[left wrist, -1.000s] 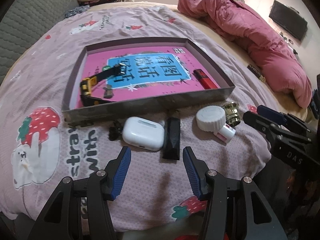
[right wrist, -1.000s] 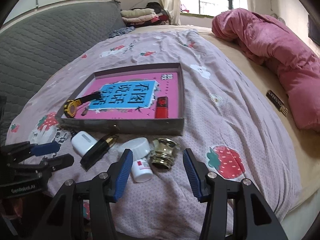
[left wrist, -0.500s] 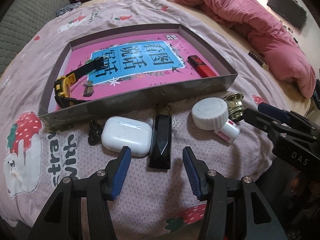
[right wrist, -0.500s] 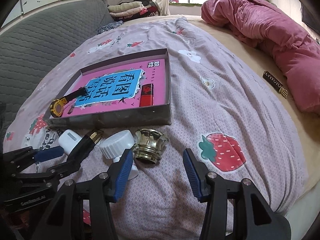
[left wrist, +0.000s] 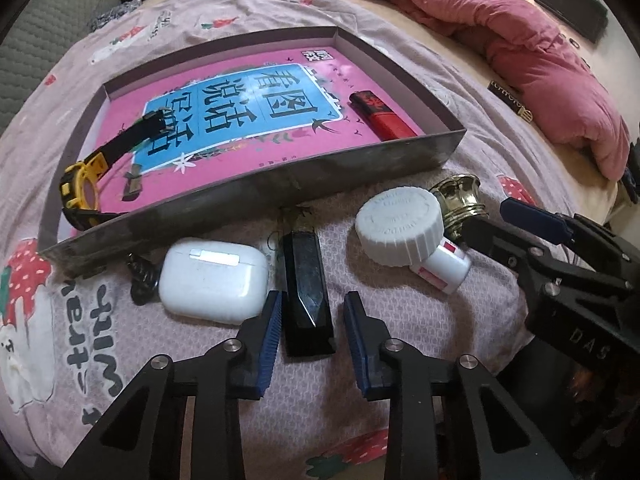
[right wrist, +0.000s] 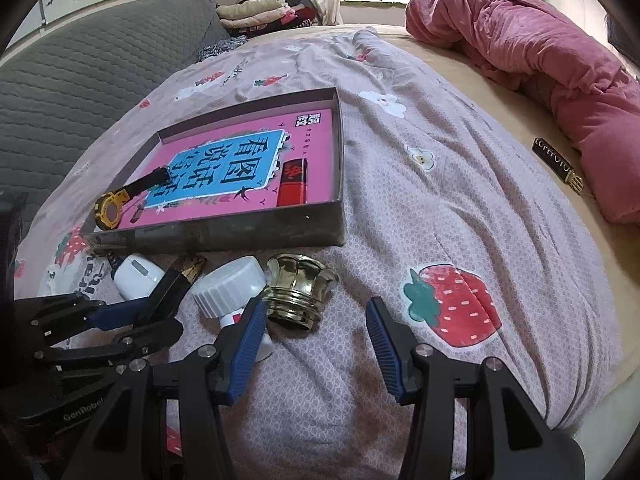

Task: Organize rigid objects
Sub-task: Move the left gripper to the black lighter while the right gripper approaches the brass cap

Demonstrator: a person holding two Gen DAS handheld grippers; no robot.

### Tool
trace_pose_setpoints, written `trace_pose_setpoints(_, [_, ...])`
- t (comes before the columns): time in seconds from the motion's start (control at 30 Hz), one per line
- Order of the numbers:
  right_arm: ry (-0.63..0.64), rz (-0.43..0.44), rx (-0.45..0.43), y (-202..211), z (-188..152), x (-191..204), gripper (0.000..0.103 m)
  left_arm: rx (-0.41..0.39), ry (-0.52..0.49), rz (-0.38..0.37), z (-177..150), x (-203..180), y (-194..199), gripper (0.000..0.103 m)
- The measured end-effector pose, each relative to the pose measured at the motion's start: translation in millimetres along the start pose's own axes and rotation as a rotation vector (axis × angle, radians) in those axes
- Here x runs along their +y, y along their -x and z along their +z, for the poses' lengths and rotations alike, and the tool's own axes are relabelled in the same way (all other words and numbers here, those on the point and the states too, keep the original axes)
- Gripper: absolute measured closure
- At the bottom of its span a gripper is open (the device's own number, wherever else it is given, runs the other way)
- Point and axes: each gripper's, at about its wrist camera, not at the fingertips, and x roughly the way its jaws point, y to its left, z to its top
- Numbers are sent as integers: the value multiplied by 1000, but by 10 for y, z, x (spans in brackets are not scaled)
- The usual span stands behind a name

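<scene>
Left wrist view: the left tongs (left wrist: 312, 322) stand narrowly parted around the near end of a black faceted bar (left wrist: 306, 284) lying on the bed (left wrist: 420, 320), pads not visibly touching it. At its 9 o'clock sits a white earbud case (left wrist: 212, 282); at 2 o'clock a white-capped bottle (left wrist: 404, 226). The tray (left wrist: 248, 204) lies at 12 o'clock. Right wrist view: the right tongs (right wrist: 316, 330) gape wide, holding nothing, with a brass cap (right wrist: 298, 290) just beyond them toward 11 o'clock.
</scene>
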Motion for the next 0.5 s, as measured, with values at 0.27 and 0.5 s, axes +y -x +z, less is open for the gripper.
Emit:
trace_pose_setpoints(0.27, [5, 16, 17, -149, 34, 59, 51, 26, 25, -8, 91, 7, -140, 74])
trace_pose_setpoints(0.5, [-56, 66, 25, -260, 107, 27, 51, 33, 26, 2, 152, -49, -211, 75])
